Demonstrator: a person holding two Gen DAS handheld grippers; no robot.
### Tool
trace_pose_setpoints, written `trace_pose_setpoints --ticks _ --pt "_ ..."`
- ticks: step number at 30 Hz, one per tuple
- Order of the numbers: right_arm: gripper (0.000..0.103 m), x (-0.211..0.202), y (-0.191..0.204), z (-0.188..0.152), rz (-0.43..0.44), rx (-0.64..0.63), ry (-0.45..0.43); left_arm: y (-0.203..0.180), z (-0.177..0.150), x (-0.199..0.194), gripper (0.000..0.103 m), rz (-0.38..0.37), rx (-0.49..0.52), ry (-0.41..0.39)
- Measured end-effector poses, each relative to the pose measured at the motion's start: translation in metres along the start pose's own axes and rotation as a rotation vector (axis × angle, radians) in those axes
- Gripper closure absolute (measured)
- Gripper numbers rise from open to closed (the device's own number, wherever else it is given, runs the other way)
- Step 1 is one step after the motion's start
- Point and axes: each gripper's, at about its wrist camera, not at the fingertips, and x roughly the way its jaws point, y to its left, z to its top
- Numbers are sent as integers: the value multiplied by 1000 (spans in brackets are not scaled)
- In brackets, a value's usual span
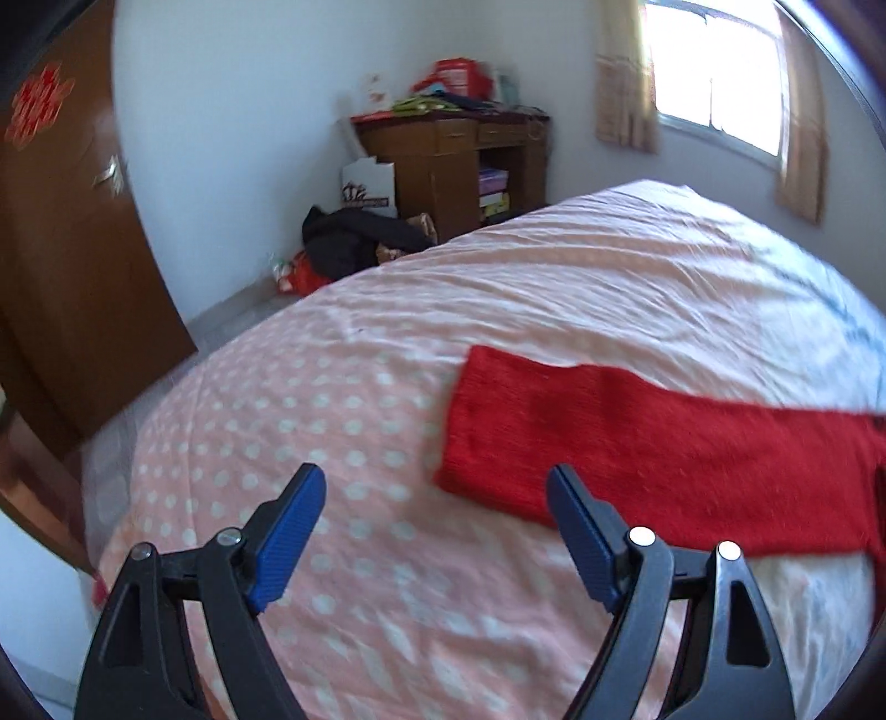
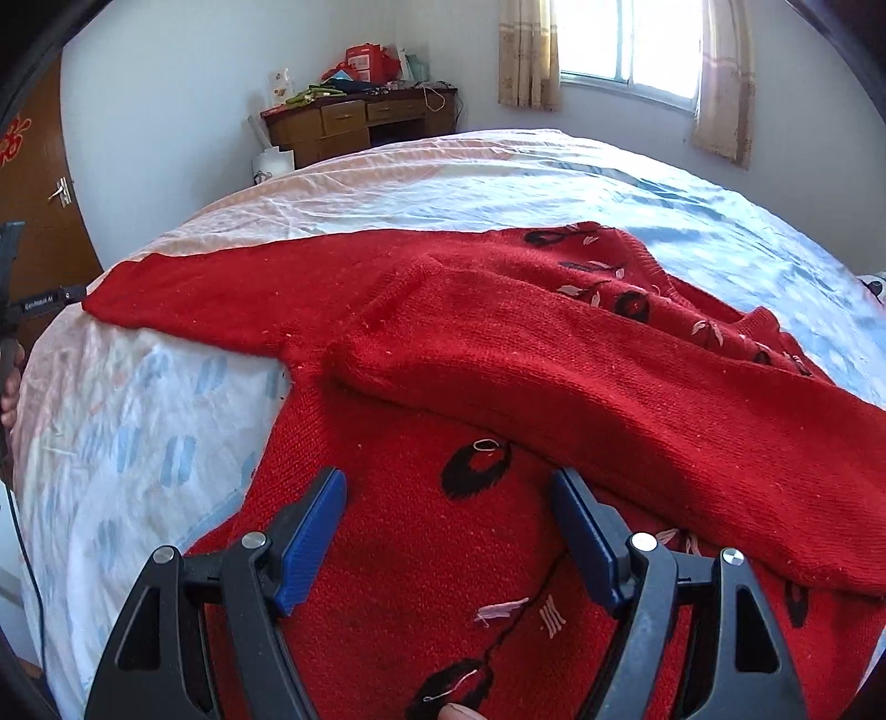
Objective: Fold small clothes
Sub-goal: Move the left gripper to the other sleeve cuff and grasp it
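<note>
Red knit sweater (image 2: 498, 343) lies flat on the bed (image 2: 166, 432), body toward you, black and pink embroidered motifs showing on the front. One sleeve (image 2: 581, 360) is already folded in across the chest and lies on top of the body. The other sleeve (image 2: 221, 288) is out straight toward the left side of the bed, its cuff near the edge.

Your left gripper (image 1: 436, 487) hangs over the pink polka-dot bedspread (image 1: 288, 421) with its blue fingers (image 1: 288, 531) spread wide, nothing between them. In that view the extended sleeve (image 1: 609, 443) lies just right of the gap, cuff end closest; the right-hand finger overlaps its near edge, though contact can't be confirmed. Frame is motion-blurred.

Your right gripper (image 2: 446, 487) hovers above the lower body of the sweater, fingers (image 2: 310, 537) also spread, pinching nothing. Whether the tips touch the knit can't be told.

Step in hand, as judged: sleeve folding, halfway. One sleeve in, one to go. Next move likely yours on the left: slide right to the cuff, close on a single layer of knit at the cuff edge, lift and carry it across the chest onto the folded sleeve. Keep the right gripper low on the body to pin it so the sweater doesn't drag. Knit is thick and soft; expect it to sag and stretch, so grip well in from the edge.

Wooden desk (image 2: 360, 122) with clutter, door (image 1: 66, 249) and curtained window (image 2: 626, 50) sit behind, all well apart from the work.
</note>
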Motion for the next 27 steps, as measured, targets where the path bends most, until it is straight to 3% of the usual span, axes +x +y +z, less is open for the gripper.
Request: trace_pose_setpoints --ticks 4,7,15,16,18,19,22,27 --pt "26 -1 -2 -1 -5 8 -8 6 -3 10 23 -42 -51 24" --pt "26 -3 -1 -2 -16 5 -13 1 -3 17 34 -67 -58 39" --pt "26 -6 -1 -3 -23 6 -20 -12 0 32 35 -78 -56 43" --pt "26 -6 -1 -3 -25 5 -21 -11 1 32 38 -78 -56 46" --pt "26 -7 0 -4 -26 4 -22 -12 4 32 73 -85 -55 40" --pt "26 -7 0 -4 -26 5 -23 -12 5 31 84 -104 -51 43" --pt "26 -8 0 -4 -31 5 -28 -14 6 19 85 -132 -46 36" --pt "26 -8 -1 -4 -23 13 -31 -28 18 -20 85 -169 9 -54"
